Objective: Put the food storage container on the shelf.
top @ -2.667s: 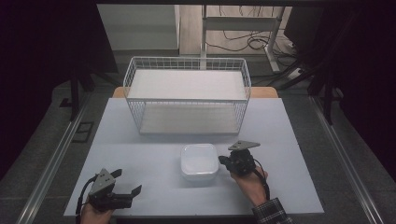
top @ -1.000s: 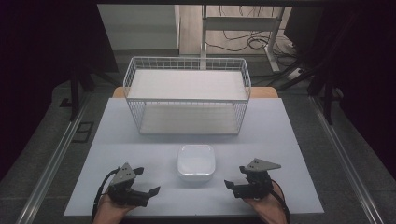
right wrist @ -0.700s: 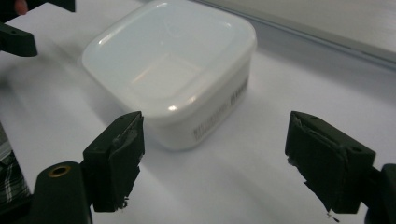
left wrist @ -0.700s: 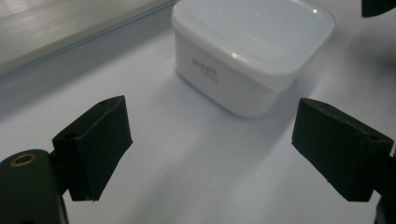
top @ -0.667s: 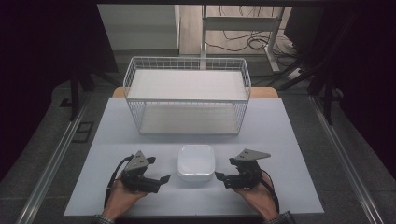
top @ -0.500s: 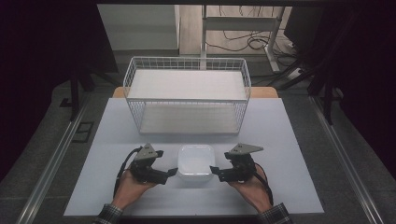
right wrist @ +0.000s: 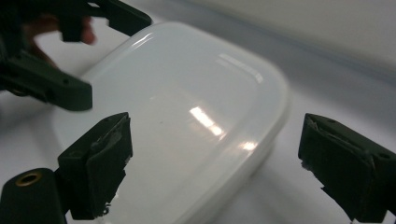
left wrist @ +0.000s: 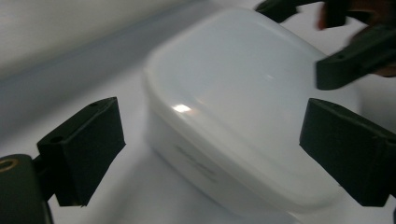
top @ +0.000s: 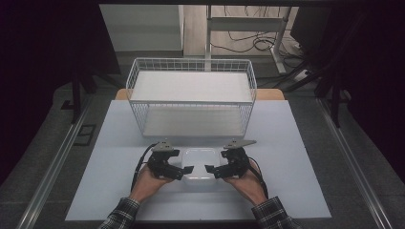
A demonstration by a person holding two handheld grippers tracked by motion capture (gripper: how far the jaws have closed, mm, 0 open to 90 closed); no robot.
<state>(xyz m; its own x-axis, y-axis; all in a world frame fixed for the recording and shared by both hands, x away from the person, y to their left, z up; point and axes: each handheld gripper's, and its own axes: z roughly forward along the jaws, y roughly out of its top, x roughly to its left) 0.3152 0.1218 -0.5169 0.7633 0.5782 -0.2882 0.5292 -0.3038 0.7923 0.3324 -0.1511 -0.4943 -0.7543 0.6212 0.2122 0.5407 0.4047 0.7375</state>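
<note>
From the high view I see the white container [top: 200, 163] near the front of the table [top: 305, 157], before the wire basket [top: 191, 95], with the left gripper [top: 185, 170] and right gripper [top: 210, 169] level at its two sides, palms beneath. The left gripper view [left wrist: 205, 135] shows spread jaws straddling a corner without contact. The right gripper view [right wrist: 215, 163] shows jaws that have just been opening, the lid between them, pads clear.

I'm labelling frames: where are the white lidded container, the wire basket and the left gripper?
white lidded container [top: 201, 161], high view, middle of its lid.
wire basket [top: 191, 65], high view, far rim.
left gripper [top: 185, 171], high view, between its fingertips.
</note>
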